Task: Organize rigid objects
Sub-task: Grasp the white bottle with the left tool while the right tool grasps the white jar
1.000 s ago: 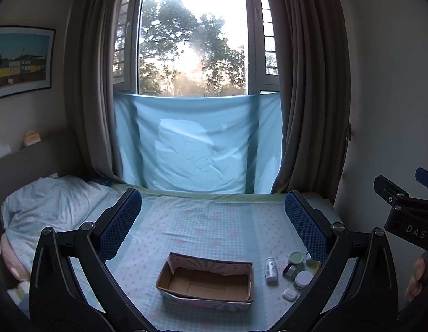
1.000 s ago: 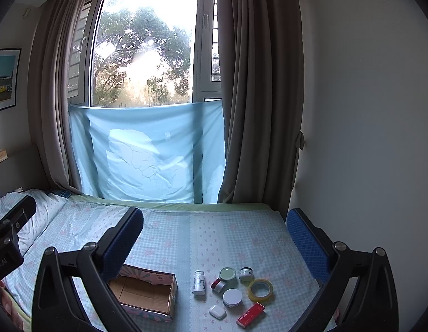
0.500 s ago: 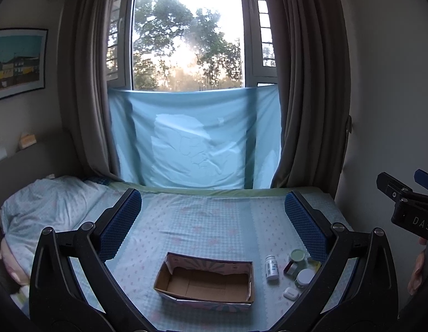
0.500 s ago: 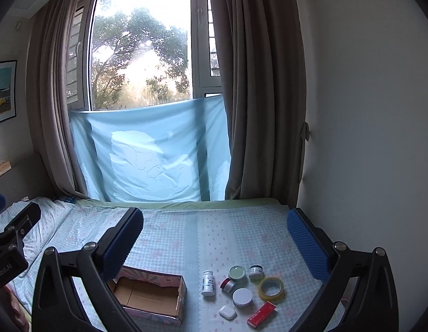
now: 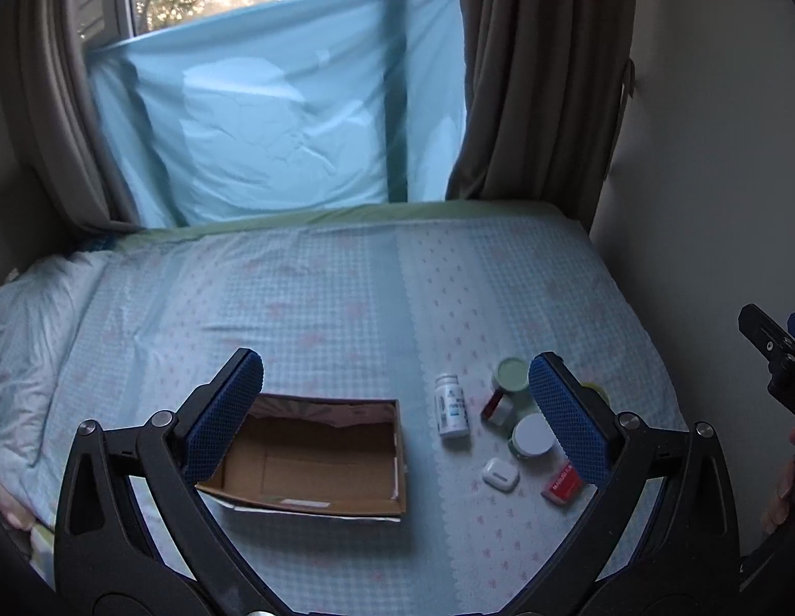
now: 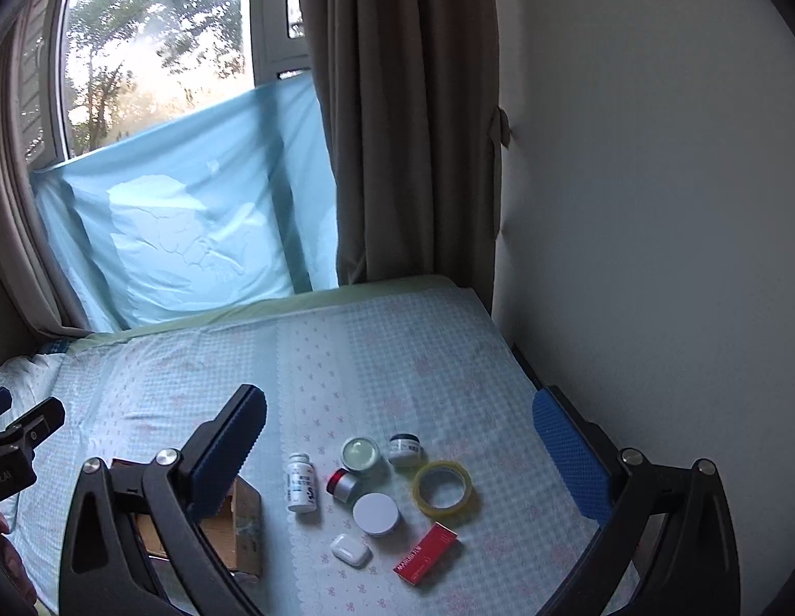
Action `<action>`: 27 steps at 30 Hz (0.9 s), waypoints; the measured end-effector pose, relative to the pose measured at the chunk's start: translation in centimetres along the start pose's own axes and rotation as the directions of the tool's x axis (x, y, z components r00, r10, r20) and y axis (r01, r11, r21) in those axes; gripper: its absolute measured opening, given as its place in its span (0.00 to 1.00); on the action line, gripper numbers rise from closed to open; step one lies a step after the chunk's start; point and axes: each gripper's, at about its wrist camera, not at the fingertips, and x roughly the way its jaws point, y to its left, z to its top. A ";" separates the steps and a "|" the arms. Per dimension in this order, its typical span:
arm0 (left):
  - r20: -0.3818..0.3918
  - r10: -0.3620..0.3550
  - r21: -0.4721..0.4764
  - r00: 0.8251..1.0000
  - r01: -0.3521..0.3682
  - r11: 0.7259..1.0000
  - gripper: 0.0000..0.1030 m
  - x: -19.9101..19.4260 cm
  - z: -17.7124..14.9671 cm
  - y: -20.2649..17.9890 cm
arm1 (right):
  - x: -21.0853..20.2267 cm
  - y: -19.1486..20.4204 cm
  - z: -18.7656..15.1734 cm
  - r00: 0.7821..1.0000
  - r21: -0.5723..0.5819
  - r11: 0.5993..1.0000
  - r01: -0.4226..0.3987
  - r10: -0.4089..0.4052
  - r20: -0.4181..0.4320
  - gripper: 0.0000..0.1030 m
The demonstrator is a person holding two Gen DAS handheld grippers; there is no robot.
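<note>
An open cardboard box lies on the bed, empty; it also shows in the right wrist view. Right of it sit a white pill bottle, a green-lidded jar, a small dark-topped jar, a red-and-silver tin, a white-lidded jar, a tape roll, a white earbud case and a red box. My left gripper is open above the box and bottle. My right gripper is open above the cluster. Neither holds anything.
The bed has a light blue checked sheet. A pillow lies at the left. A blue cloth hangs under the window, with curtains at both sides. A white wall borders the bed on the right.
Both grippers have tilted down and moved closer to the bed. The box and small objects now sit larger and higher in both views. Nothing has been picked up.
</note>
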 end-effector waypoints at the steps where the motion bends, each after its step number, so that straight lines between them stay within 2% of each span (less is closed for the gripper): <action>1: -0.030 -0.009 0.007 1.000 0.009 1.000 1.00 1.6 -0.1 -0.6 | 1.5 -0.7 -0.5 1.000 0.010 1.000 0.012 -0.012 -0.028 1.00; 6: -0.180 -0.033 0.037 0.983 0.040 0.999 1.00 10.0 -0.4 -3.9 | 7.8 -3.1 -2.8 0.987 0.029 0.998 0.047 -0.042 -0.157 1.00; 10: -0.304 -0.035 0.056 0.952 0.055 0.997 1.00 16.9 -0.9 -5.3 | 12.4 -4.2 -5.5 0.964 0.034 0.998 0.044 -0.034 -0.265 1.00; 14: -0.425 -0.010 0.093 0.905 0.055 0.994 1.00 24.0 -1.3 -6.2 | 16.3 -4.2 -8.6 0.933 0.066 0.997 0.028 -0.002 -0.360 1.00; 20: -0.580 0.015 0.142 0.814 0.082 0.987 0.98 33.6 -3.4 -7.3 | 20.8 -1.7 -12.5 0.896 0.098 0.995 0.030 0.017 -0.444 1.00; 24: -0.651 0.056 0.195 0.757 0.095 0.976 0.96 38.2 -5.1 -8.0 | 23.5 0.8 -14.4 0.872 0.092 0.995 0.027 0.021 -0.488 1.00; 27: -0.689 0.077 0.216 0.721 0.103 0.971 0.96 40.8 -6.3 -8.2 | 25.8 2.3 -15.9 0.849 0.092 0.995 0.024 0.028 -0.527 1.00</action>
